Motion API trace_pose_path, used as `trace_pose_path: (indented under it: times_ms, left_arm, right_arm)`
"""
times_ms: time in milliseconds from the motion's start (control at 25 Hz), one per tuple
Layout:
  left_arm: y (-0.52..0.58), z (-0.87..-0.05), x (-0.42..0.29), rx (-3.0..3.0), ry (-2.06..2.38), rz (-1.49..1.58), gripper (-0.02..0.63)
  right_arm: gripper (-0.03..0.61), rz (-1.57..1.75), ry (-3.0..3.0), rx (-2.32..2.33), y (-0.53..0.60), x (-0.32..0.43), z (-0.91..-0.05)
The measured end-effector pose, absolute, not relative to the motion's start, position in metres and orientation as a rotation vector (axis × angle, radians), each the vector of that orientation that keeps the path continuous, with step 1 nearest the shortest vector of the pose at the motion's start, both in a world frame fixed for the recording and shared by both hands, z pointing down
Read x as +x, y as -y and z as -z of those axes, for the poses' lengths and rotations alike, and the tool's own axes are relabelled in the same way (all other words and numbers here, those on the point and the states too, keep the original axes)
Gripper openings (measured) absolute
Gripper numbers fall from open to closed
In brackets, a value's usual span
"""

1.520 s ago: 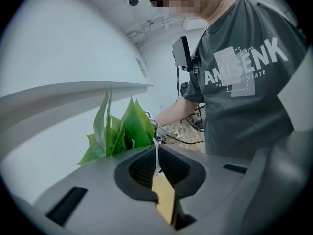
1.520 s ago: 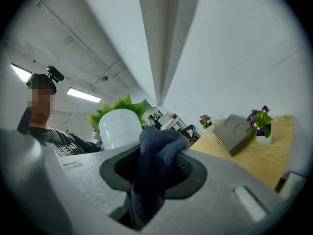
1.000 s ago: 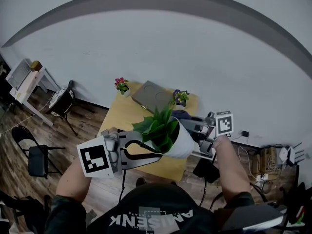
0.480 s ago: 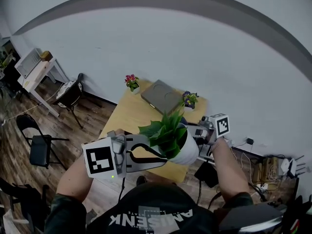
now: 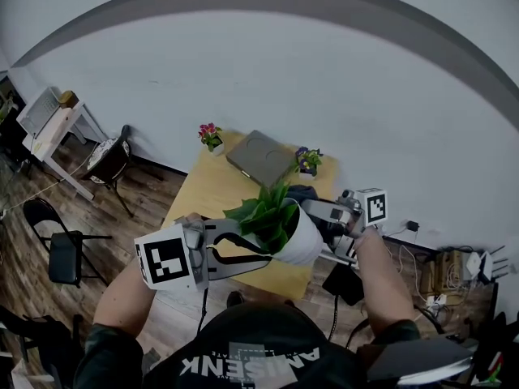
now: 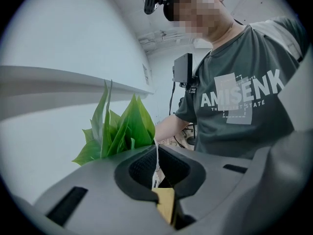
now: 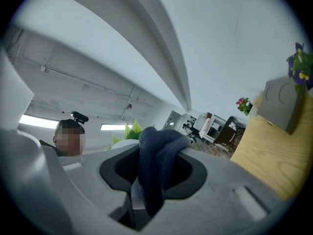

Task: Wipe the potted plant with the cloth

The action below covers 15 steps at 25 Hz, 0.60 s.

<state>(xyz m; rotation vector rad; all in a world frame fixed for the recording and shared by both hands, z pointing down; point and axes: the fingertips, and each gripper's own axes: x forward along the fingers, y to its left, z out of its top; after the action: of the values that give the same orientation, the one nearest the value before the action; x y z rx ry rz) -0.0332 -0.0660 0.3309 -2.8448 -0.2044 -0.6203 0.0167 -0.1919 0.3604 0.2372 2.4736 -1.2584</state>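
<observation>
A green-leaved plant [image 5: 263,215] in a white pot [image 5: 304,245] hangs tilted in the air above the wooden table's [image 5: 203,197] near edge. My left gripper [image 5: 270,252] is shut on the pot's thin rim [image 6: 156,161], and leaves [image 6: 120,126] rise just beyond its jaws. My right gripper [image 5: 315,207] sits at the pot's far right side, shut on a dark blue cloth [image 7: 155,153] that bulges out over its jaws. The cloth [image 5: 302,191] lies close to the leaves. In the right gripper view the leaf tips [image 7: 128,129] and the pot [image 7: 122,143] peek out behind the cloth.
On the table stand a closed grey laptop [image 5: 258,159], a small pink-flowered pot [image 5: 208,136] and a purple-flowered pot [image 5: 306,160]. Chairs [image 5: 57,250] and a white rack [image 5: 45,124] are on the floor at left. Cables and boxes [image 5: 454,278] lie at right by the wall.
The pot stays held in the air in the same place. The right gripper with the cloth has turned a little beside it. The head view has swayed slightly.
</observation>
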Motion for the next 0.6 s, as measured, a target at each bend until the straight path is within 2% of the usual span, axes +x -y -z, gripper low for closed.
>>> trace_pose_path:
  times_ms: [600]
  left_arm:
    - [0.095, -0.337, -0.019, -3.053, 0.127, 0.56, 0.012]
  right_arm:
    - [0.126, 0.979, -2.607, -0.178, 0.186, 0.059, -0.337]
